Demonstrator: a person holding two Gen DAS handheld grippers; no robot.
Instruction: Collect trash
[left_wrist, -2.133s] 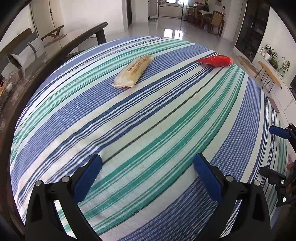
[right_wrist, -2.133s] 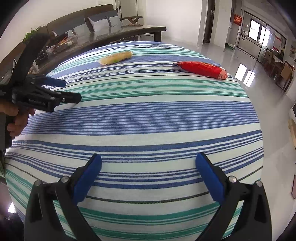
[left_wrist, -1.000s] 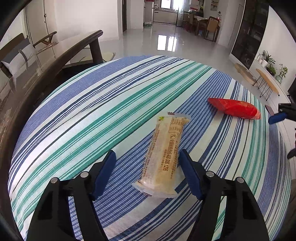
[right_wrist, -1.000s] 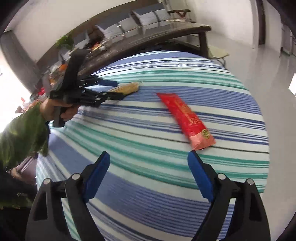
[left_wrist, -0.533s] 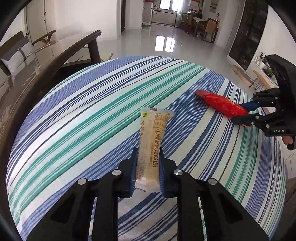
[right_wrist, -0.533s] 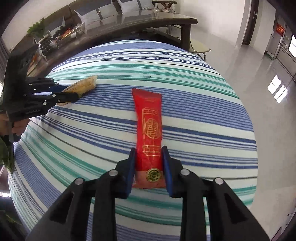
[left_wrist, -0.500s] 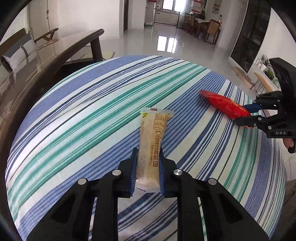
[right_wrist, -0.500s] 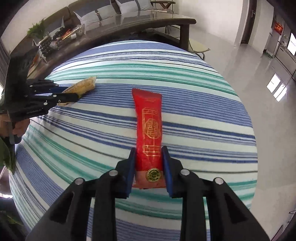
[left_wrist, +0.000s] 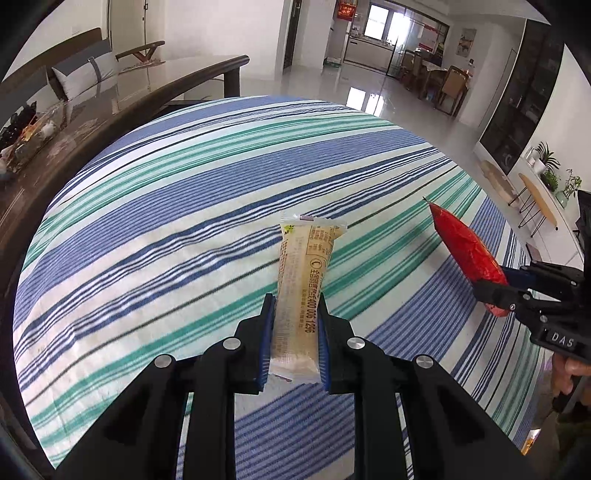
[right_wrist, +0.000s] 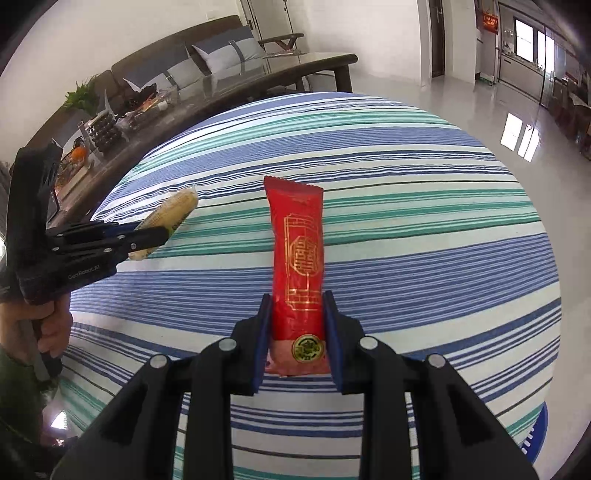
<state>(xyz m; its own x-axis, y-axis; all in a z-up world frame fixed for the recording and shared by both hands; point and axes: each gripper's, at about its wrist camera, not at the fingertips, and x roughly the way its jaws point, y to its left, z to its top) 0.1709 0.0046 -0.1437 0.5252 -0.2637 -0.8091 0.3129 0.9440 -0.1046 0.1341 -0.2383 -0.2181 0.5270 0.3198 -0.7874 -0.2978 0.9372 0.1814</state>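
Note:
A long beige snack wrapper (left_wrist: 310, 258) sticks out forward from my left gripper (left_wrist: 295, 299), whose blue pads press on its near end while the jaws ease slightly open. My right gripper (right_wrist: 297, 295) likewise pinches the near end of a red wrapper with gold print (right_wrist: 297, 236), its jaws also easing open a little. Both wrappers hang over the blue, green and white striped tablecloth (left_wrist: 147, 221). In the left wrist view the red wrapper (left_wrist: 465, 247) and right gripper (left_wrist: 491, 284) sit at the right. In the right wrist view the beige wrapper (right_wrist: 173, 210) and left gripper (right_wrist: 155, 232) sit at the left.
A dark wooden table (left_wrist: 92, 107) with clutter runs along the left of the striped table, a sofa with cushions (right_wrist: 207, 55) behind it. A person's hand (right_wrist: 51, 325) grips the left tool. Shiny floor lies beyond the far table edge.
Both grippers, open a second ago, closed on their wrappers half a second ago. Since then each has moved across the table with its wrapper, and the two grippers are now closer together.

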